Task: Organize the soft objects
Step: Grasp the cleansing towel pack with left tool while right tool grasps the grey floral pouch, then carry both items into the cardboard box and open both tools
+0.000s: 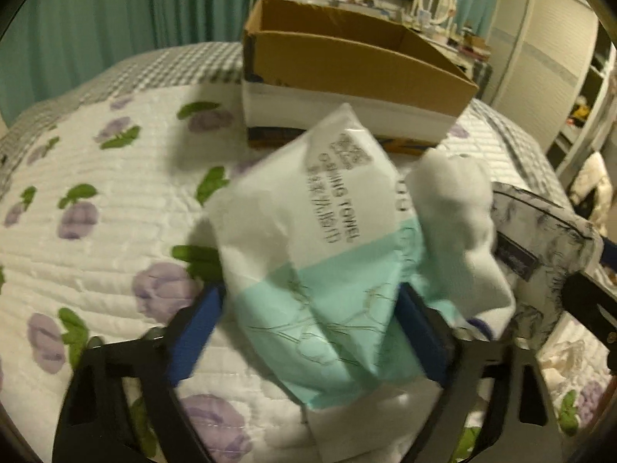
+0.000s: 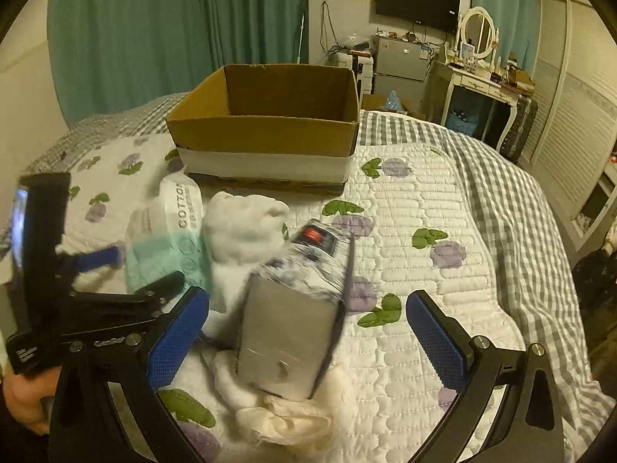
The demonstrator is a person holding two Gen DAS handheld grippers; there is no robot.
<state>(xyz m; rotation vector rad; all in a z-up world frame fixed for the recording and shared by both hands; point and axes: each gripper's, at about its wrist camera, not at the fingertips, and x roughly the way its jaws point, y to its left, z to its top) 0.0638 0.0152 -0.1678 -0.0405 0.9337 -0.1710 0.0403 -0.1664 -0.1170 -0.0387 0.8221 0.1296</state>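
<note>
A white and mint cotton towel pack (image 1: 312,254) lies on the flowered quilt (image 1: 96,177). My left gripper (image 1: 308,332) is shut on the pack's mint end, both blue pads against its creased sides. From the right wrist view that left gripper (image 2: 142,270) sits on the same pack (image 2: 169,231). A grey marbled pouch (image 2: 297,308) stands between the wide fingers of my right gripper (image 2: 306,341), which is open, its right pad well apart from the pouch. A white fluffy item (image 2: 243,227) lies between pack and pouch.
An open cardboard box (image 2: 266,127) sits on the bed just beyond the objects. A cream cloth (image 2: 293,416) is bunched under the pouch's near end. A person's hand (image 2: 23,397) holds the left gripper's handle. A dresser and wardrobe stand to the right of the bed.
</note>
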